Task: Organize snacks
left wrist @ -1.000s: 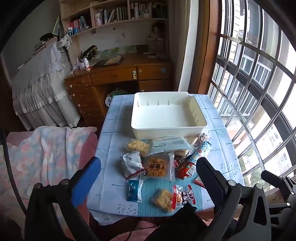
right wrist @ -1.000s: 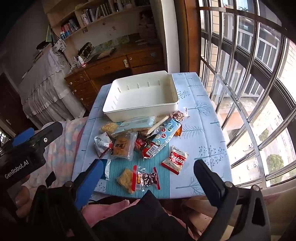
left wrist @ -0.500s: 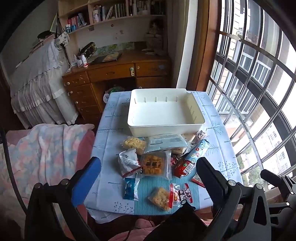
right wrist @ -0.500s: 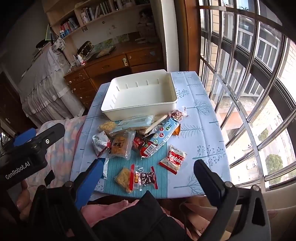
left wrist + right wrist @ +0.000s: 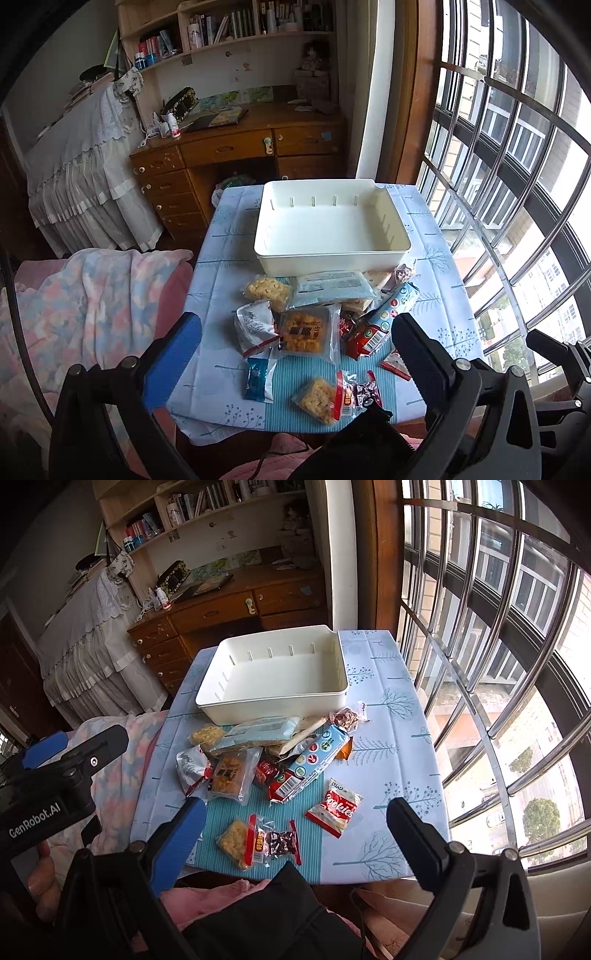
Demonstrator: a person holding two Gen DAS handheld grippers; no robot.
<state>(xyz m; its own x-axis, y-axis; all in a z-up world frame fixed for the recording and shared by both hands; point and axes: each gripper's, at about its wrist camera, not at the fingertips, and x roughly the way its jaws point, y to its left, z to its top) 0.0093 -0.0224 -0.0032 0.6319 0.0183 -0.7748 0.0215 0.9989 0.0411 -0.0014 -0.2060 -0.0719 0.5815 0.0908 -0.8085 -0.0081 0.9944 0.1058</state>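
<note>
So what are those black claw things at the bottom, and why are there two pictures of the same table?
Those claws are two grabbers, and a person holds one in each hand. Each grabber has a small camera that looks out between its two fingers, so you get two pictures of one table.

One picture comes from the left gripper, the other from the right gripper. In the right picture you can also see the left grabber from the side, at the left edge.

On the table sits an empty white bin. In front of it lies a pile of snacks, with a red cookie bag a little apart.

Both grabbers are open and hold nothing.
</note>
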